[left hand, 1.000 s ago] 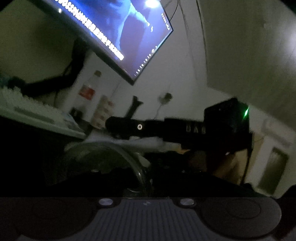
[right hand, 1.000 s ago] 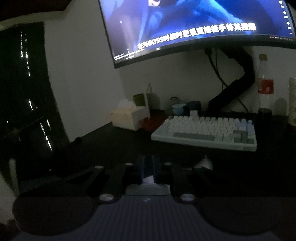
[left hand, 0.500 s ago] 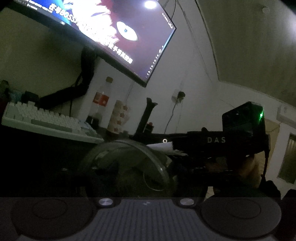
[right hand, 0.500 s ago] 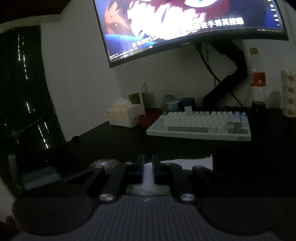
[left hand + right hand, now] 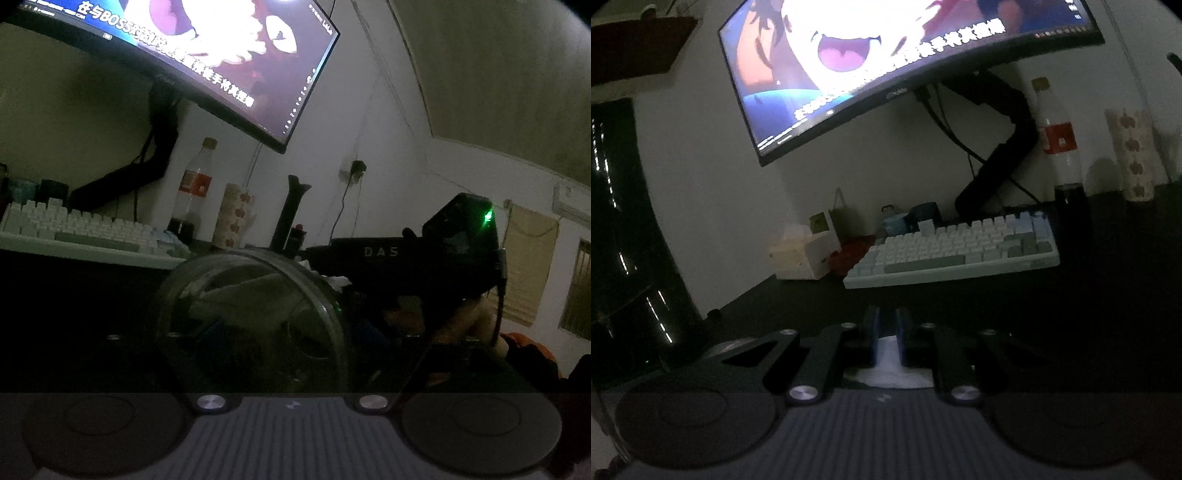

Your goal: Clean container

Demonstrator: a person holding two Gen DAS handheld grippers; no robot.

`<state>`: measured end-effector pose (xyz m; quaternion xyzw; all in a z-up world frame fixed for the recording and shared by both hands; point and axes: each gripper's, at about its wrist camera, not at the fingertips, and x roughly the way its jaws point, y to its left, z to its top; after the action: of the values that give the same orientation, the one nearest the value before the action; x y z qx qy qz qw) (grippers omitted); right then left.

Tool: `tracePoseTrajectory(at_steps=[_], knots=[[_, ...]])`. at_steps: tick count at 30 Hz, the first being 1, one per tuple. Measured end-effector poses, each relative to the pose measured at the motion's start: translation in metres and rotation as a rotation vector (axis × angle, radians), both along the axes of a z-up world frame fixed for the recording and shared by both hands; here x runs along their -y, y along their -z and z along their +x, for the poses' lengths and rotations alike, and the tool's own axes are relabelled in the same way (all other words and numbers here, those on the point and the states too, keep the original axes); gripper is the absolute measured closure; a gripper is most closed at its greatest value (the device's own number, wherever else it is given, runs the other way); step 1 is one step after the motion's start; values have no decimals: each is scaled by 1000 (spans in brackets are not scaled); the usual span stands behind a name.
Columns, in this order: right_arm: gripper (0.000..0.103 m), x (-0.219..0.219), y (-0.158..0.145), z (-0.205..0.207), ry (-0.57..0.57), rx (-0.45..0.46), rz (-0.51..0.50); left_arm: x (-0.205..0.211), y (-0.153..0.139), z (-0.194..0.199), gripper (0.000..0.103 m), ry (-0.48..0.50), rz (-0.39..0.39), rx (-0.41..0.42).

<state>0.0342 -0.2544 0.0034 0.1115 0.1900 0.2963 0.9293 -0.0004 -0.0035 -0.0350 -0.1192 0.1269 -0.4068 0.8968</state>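
— What does your left wrist view give you?

— It's dim. The clear glass container (image 5: 255, 317) sits right in front of my left tongs (image 5: 258, 343), between the fingers, on the dark tabletop (image 5: 74, 295). I've just been opening these tongs and they stand wide; whether the pads still touch the glass, I cannot tell. Beyond it are the right tongs (image 5: 332, 254), seen from the side, white tissue (image 5: 336, 282) at their tip by the container's rim. A keyboard (image 5: 85, 236) and a bottle (image 5: 195, 184) stand behind.

— And the right wrist view?

— My right tongs (image 5: 886, 332) are narrow, pinching the white tissue (image 5: 886, 363). The keyboard (image 5: 956, 251) and monitor (image 5: 886, 66) lie ahead.
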Motion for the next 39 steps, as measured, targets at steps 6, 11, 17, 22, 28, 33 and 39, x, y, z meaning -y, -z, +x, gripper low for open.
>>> tracePoseTrajectory(at_steps=[6,11,17,22,28,33,39], knots=[[90,-3,-8,-18,-62,37,18,-3,-2,-1,25,-48,-24,-6],[90,2,-5,-16,-41,38,38,-4,-3,1,25,-66,-39,-17],[90,7,1,-12,57,35,23,-5,-1,3,22,-38,-53,-40],[89,4,4,-23,66,57,53,-2,2,4,20,-2,-29,-45],[88,6,5,-36,28,73,97,21,4,-5,21,22,119,1],[88,9,6,-45,33,71,135,25,5,-8,21,21,139,18],[88,-1,1,-56,-69,81,148,22,6,-6,23,20,127,15]])
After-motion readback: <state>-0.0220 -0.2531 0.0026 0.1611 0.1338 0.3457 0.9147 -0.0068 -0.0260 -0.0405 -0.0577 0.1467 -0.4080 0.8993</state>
